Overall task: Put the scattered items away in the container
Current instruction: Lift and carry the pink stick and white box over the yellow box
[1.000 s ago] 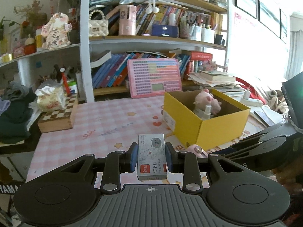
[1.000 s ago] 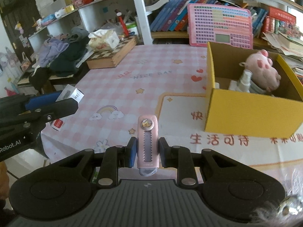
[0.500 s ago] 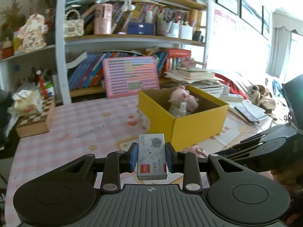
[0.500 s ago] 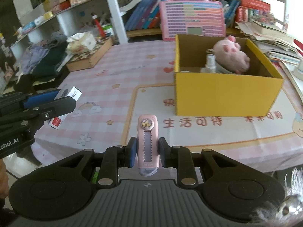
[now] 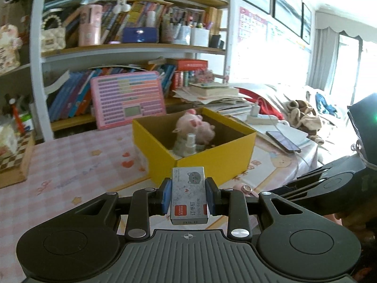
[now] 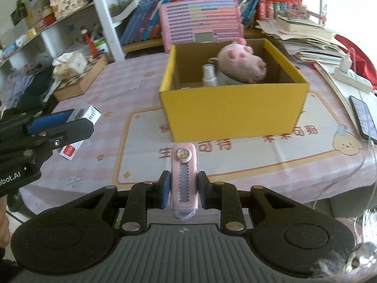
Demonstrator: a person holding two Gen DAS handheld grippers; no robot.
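Both grippers are clenched on small things above the checked tablecloth (image 6: 132,82); the left gripper (image 5: 188,197) pinches a grey staple box (image 5: 189,194) between its blue pads (image 5: 166,195), the box lying flat with its cat picture facing up; the right gripper (image 6: 183,189) squeezes a slim pink utility knife (image 6: 184,176), its star button toward twelve o'clock. In the left wrist view the yellow box (image 5: 212,162) sits at twelve o'clock just past the staple box, open on top; inside it rest a pink plush pig (image 5: 198,129) and a small spray bottle (image 5: 190,141), touching each other. In the right wrist view the left gripper shows at nine o'clock, well apart from the yellow box.
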